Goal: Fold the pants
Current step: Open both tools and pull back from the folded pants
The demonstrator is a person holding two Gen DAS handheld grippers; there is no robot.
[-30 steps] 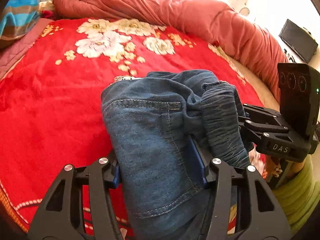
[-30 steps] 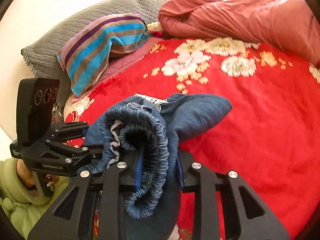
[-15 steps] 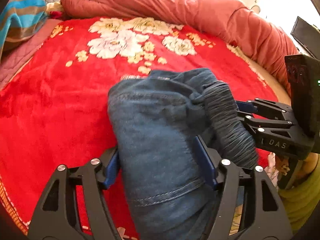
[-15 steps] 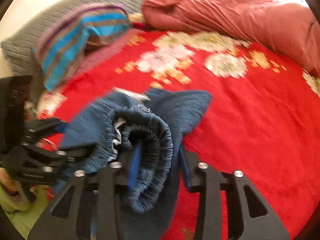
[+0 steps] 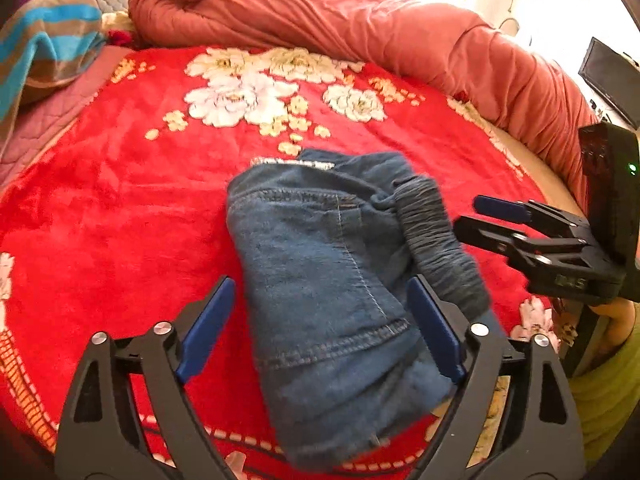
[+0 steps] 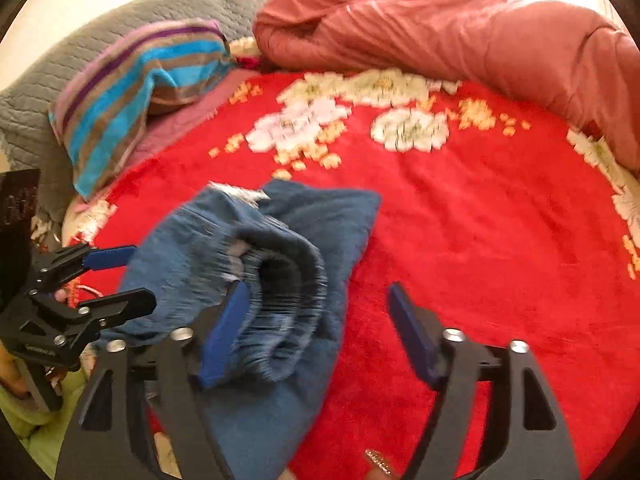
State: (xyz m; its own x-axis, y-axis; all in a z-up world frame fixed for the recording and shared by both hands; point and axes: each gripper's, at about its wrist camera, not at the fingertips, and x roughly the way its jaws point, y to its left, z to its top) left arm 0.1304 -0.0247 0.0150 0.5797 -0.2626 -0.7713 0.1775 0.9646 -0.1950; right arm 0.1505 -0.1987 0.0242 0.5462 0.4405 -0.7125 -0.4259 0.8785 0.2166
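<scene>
The folded blue denim pants [image 5: 320, 264] lie in a bundle on the red flowered blanket [image 5: 120, 208], elastic waistband [image 5: 436, 240] at their right. My left gripper [image 5: 320, 320] is open, its blue pads either side of the bundle's near end. My right gripper [image 6: 320, 328] is open too; its left pad touches the gathered waistband [image 6: 280, 280], its right pad stands over bare blanket. Each gripper shows in the other's view, the right one [image 5: 500, 220] and the left one [image 6: 112, 276] both with jaws apart beside the pants [image 6: 280, 232].
A rolled salmon-red quilt [image 5: 360, 32] runs along the far and right side of the bed. A striped pillow [image 6: 136, 88] and grey quilted headboard pad [image 6: 48, 96] lie at the left. A dark screen [image 5: 608, 80] stands off the bed, right.
Both grippers have opened and let go of the pants, which have dropped onto the blanket as a folded bundle. Both grippers have drawn back slightly.
</scene>
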